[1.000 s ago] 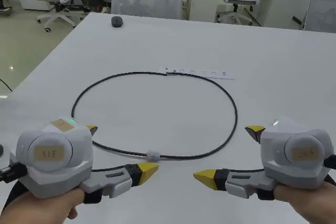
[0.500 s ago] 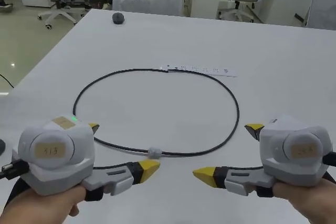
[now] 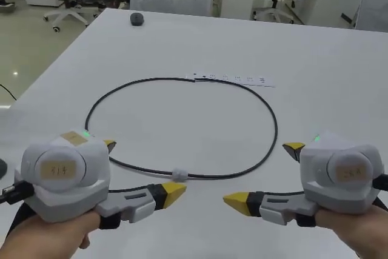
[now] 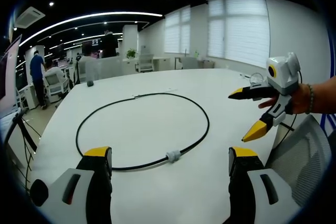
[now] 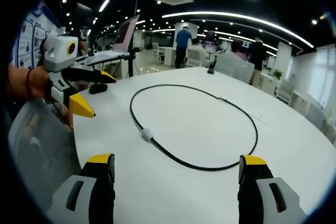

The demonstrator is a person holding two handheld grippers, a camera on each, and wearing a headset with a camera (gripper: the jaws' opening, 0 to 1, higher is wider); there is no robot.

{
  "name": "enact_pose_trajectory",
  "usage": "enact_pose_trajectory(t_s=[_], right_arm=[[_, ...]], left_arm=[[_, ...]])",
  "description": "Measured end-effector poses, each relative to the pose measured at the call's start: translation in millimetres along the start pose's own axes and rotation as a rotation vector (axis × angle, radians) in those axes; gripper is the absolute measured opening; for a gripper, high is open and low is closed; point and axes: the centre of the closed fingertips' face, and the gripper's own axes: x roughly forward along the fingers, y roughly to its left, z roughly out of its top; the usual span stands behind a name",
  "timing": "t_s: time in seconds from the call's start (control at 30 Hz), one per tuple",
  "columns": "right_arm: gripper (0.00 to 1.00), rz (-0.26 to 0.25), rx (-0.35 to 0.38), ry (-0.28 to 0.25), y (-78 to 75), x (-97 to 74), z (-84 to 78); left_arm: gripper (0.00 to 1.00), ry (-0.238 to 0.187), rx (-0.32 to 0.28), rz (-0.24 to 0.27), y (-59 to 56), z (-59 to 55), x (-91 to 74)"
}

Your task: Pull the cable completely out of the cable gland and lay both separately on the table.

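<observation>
Head view: cable gland [image 3: 178,174] on cable [image 3: 157,79]

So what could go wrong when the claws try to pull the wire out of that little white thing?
The cable gland is small and pale on the white table, so a claw may pinch only the black cable. Both the left claw and the right claw are open and hold nothing; if just one grips, the whole loop would likely slide along instead of coming free.
</observation>
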Motion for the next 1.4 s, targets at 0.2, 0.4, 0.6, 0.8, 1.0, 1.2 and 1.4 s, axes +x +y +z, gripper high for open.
enact_pose_trajectory(t_s=[0.2, 0.4, 0.6, 0.8, 1.0, 1.2, 1.4], right_arm=[[1.0, -0.002, 0.009, 0.004, -0.6, 0.6, -2.0], [1.0, 0.002, 0.012, 0.012, 1.2, 2.6, -5.4], [1.0, 0.005, 0.011, 0.012, 2.1, 4.0, -4.4], [1.0, 0.008, 0.011, 0.012, 1.5, 4.5, -4.6], [1.0, 0.009, 0.015, 0.018, 0.9, 5.3, -6.9], [1.0, 0.012, 0.016, 0.022, 0.2, 5.7, -7.6], [1.0, 0.012, 0.012, 0.027, -0.3, 5.9, -8.6]], left_arm=[[0.92, 0.003, 0.003, -0.006, -0.9, 0.5, 1.8], [0.92, 0.003, -0.001, -0.005, 1.2, 0.3, 0.9], [0.92, 0.003, -0.002, -0.004, 2.2, 0.3, 1.1], [0.92, 0.008, -0.003, -0.006, 2.8, -1.0, 1.8], [0.92, 0.011, -0.003, -0.005, 3.8, -1.6, 2.6], [0.92, 0.015, 0.0, -0.005, 3.8, -2.2, 3.1], [0.92, 0.016, 0.001, -0.005, 3.5, -2.2, 3.3]])
